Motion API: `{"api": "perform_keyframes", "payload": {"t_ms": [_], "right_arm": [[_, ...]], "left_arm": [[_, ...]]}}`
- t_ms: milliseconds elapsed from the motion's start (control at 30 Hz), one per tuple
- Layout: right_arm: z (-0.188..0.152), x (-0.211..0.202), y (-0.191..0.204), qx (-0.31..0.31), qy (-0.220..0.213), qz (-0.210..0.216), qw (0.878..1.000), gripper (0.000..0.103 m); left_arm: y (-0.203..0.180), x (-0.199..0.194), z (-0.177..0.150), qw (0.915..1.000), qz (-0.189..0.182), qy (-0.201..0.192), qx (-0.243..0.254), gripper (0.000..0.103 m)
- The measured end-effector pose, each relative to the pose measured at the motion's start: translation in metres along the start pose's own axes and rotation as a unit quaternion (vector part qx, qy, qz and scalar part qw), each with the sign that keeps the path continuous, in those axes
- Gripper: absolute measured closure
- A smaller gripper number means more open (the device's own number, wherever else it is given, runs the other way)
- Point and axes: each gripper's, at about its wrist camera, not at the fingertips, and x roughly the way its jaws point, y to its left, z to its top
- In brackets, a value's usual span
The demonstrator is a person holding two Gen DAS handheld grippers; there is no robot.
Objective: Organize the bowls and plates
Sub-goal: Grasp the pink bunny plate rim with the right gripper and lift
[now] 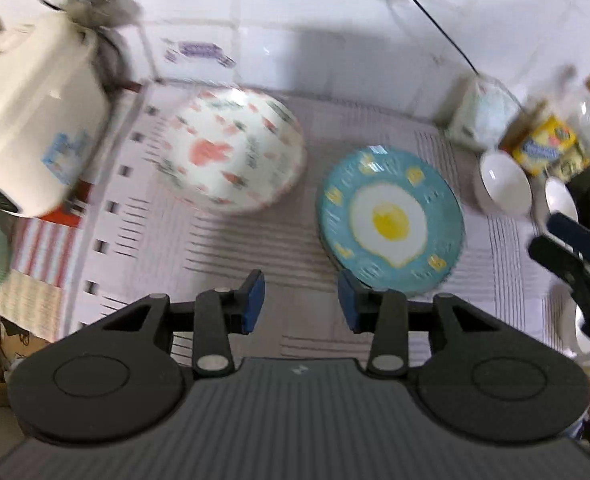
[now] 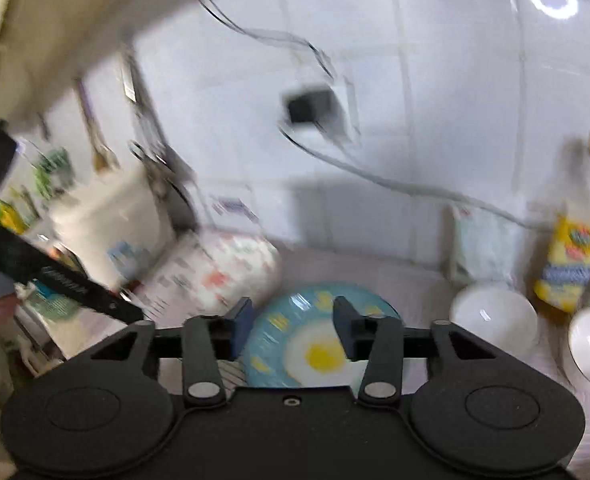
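Observation:
A teal plate with a fried-egg picture (image 1: 391, 220) lies on a white striped mat (image 1: 235, 252). Left of it sits a white bowl with red and green flecks (image 1: 235, 152). Two small white bowls (image 1: 503, 184) stand at the right. My left gripper (image 1: 301, 300) is open and empty, above the mat just in front of the egg plate. My right gripper (image 2: 291, 320) is open and empty above the egg plate (image 2: 315, 340). The patterned bowl (image 2: 223, 272) and the white bowls (image 2: 495, 316) also show in the right wrist view, which is blurred.
A white kettle (image 1: 35, 120) stands at the left. A yellow-labelled bottle (image 1: 547, 148) and a white box (image 1: 479, 116) stand at the back right. A tiled wall (image 1: 295, 20) with a black plug and cable runs behind. The right gripper's body (image 1: 579, 264) shows at the right edge.

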Motion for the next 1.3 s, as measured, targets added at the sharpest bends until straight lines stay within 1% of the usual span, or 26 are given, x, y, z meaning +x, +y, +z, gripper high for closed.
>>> {"api": "perform_keyframes", "payload": {"t_ms": [100,200,267,300,367,467,500,567,633,767,833,933,1033,1100,1133,1167,1200,1233,1300], "right_arm": [[0.010,0.001,0.025,-0.008,-0.019,0.023,1.000,0.045],[0.018,0.015,0.046,-0.022,-0.021,0.042,0.999,0.041],[0.024,0.027,0.061,-0.037,-0.020,0.051,0.998,0.039],[0.026,0.033,0.067,-0.044,-0.020,0.054,0.997,0.036],[0.030,0.046,0.080,-0.055,-0.025,0.053,0.997,0.035],[0.033,0.072,0.092,-0.047,-0.025,0.040,0.998,0.034],[0.033,0.082,0.095,-0.038,-0.021,0.033,0.999,0.034],[0.031,0.100,0.097,-0.014,-0.009,0.030,0.999,0.034],[0.025,0.125,0.096,0.021,0.006,0.033,0.999,0.034],[0.004,0.166,0.098,0.079,0.023,0.012,0.997,0.034],[-0.009,0.183,0.096,0.123,0.031,0.010,0.992,0.034],[-0.033,0.207,0.094,0.190,0.042,0.010,0.981,0.034],[-0.056,0.225,0.098,0.224,0.047,-0.001,0.974,0.034],[-0.069,0.239,0.097,0.259,0.048,-0.006,0.965,0.034],[-0.073,0.248,0.097,0.267,0.054,-0.003,0.962,0.034],[-0.076,0.256,0.098,0.262,0.059,-0.004,0.963,0.035],[-0.078,0.261,0.100,0.259,0.058,-0.017,0.964,0.035],[-0.080,0.265,0.100,0.264,0.048,-0.030,0.963,0.035],[-0.083,0.272,0.100,0.279,0.032,-0.042,0.959,0.035]], "left_arm": [[0.026,-0.019,0.007,0.9996,0.000,-0.028,0.008,0.062],[0.044,-0.028,0.013,0.9977,0.002,-0.059,0.034,0.062],[0.057,-0.030,0.018,0.9965,-0.008,-0.071,0.043,0.060],[0.063,-0.029,0.020,0.9959,-0.011,-0.076,0.047,0.058],[0.076,-0.025,0.027,0.9943,-0.010,-0.088,0.060,0.054],[0.094,-0.014,0.035,0.9926,-0.005,-0.095,0.076,0.047],[0.100,-0.010,0.038,0.9924,-0.005,-0.096,0.076,0.047],[0.117,0.005,0.045,0.9927,-0.019,-0.096,0.070,0.041],[0.131,0.022,0.052,0.9946,-0.028,-0.080,0.060,0.040],[0.149,0.056,0.064,0.9944,-0.035,-0.071,0.070,0.040],[0.154,0.071,0.068,0.9942,-0.036,-0.068,0.075,0.040],[0.159,0.099,0.073,0.9935,-0.029,-0.068,0.087,0.040],[0.165,0.126,0.078,0.9940,-0.029,-0.061,0.086,0.040],[0.168,0.146,0.080,0.9947,-0.037,-0.054,0.079,0.040],[0.169,0.157,0.081,0.9954,-0.041,-0.047,0.073,0.040],[0.170,0.166,0.081,0.9957,-0.045,-0.042,0.069,0.040],[0.171,0.174,0.082,0.9960,-0.048,-0.039,0.065,0.040],[0.171,0.179,0.083,0.9960,-0.049,-0.039,0.062,0.040],[0.169,0.188,0.084,0.9960,-0.046,-0.040,0.066,0.042]]}}
